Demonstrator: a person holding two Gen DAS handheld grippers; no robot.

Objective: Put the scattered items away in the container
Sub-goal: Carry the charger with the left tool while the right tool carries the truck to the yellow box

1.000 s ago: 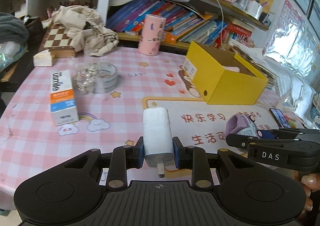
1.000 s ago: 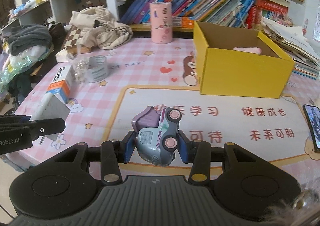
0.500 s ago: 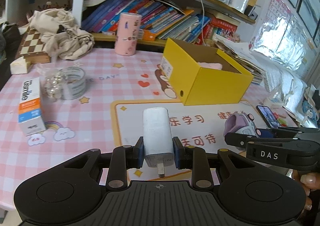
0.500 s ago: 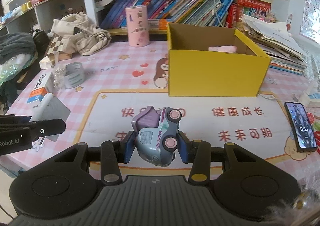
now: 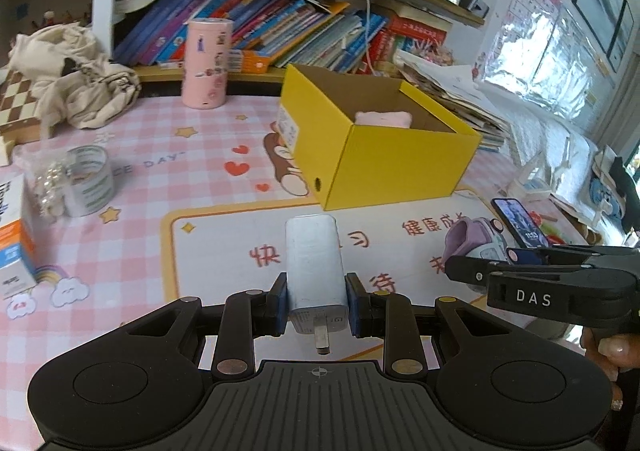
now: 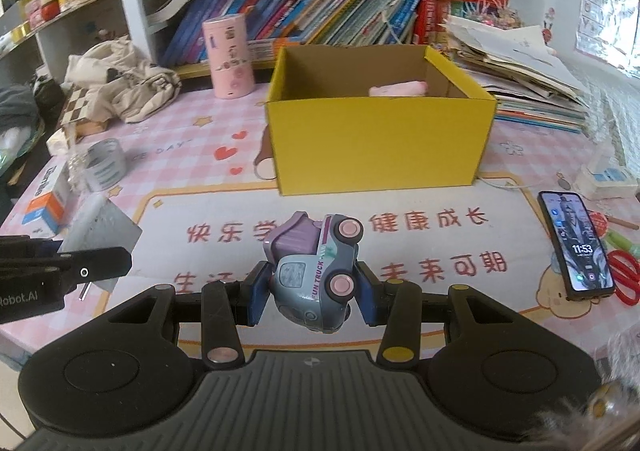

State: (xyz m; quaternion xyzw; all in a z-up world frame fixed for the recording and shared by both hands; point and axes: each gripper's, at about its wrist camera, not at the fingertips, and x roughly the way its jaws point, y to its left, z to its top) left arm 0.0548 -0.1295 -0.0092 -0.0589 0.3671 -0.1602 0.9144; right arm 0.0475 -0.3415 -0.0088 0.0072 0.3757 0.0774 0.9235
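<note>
**Both tools loaded, short of the yellow box**

My left tool [image 5: 316, 309] is closed on a white charger [image 5: 314, 265], its blue pads pressing the two long flanks near the plug end. The charger's long axis runs forward along the fingers, away from me; its metal prong points back toward the camera and its rounded end points toward the yellow box [image 5: 400, 167].

My right tool [image 6: 314, 293] is clamped on a toy truck [image 6: 316, 269], pads against its front and rear. The truck is rolled onto its side, two pink wheels facing right and upward, its purple bed toward the box. In the left wrist view the right tool sits to the right of the charger, level with it.

Both loads hang above the printed mat on the desk [image 6: 192, 139], clear of its surface. The yellow box stands beyond them, open at the top, with a pink item [image 6: 398, 89] inside at the far right. A tape roll [image 5: 88, 181], an orange-and-white carton [image 6: 48, 203] and a phone [image 6: 576, 247] lie on the desk.
</note>
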